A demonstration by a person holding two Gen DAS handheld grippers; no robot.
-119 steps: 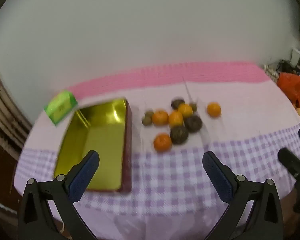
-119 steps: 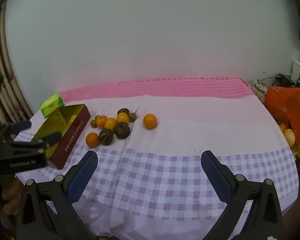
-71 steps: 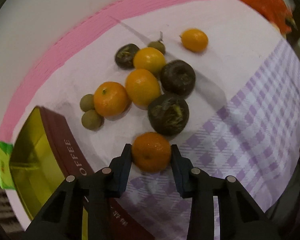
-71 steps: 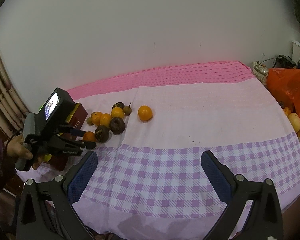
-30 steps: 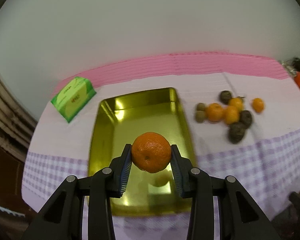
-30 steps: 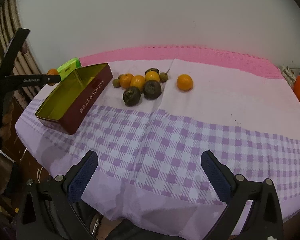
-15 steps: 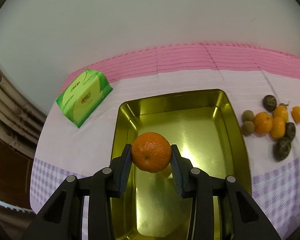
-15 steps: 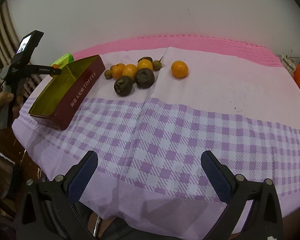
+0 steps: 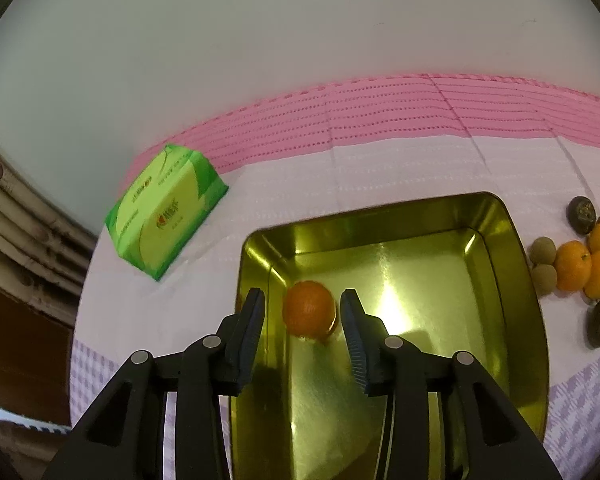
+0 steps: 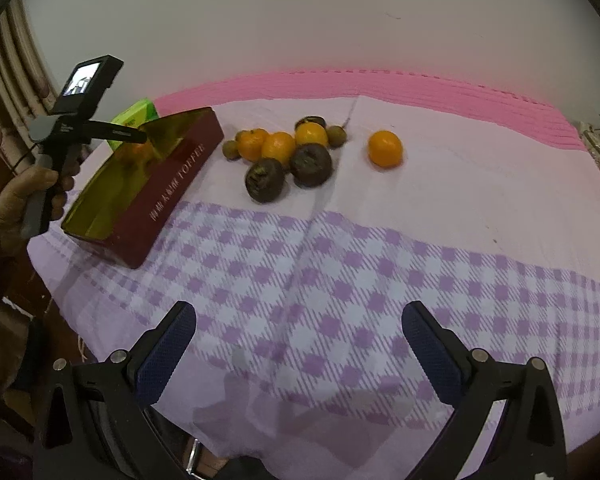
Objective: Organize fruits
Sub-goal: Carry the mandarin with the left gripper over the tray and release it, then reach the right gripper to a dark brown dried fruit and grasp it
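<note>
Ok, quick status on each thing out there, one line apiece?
left gripper: jaws opening, pads clear of the fruit.
tangerine: released, inside the tin.
tin: open, lidless, holding that one fruit.
right gripper: open wide, empty, over the checked cloth.
fruit pile: loose on the cloth, beside the tin.
lone orange: apart from the pile.
green pack: closed, behind the tin.

Black two-finger grippers (image 9: pixel 302 320) with ribbed blue pads (image 10: pixel 164 356) and silver pivot screws; the left unit (image 10: pixel 100 132) carries a small lit screen at twelve o'clock.
</note>
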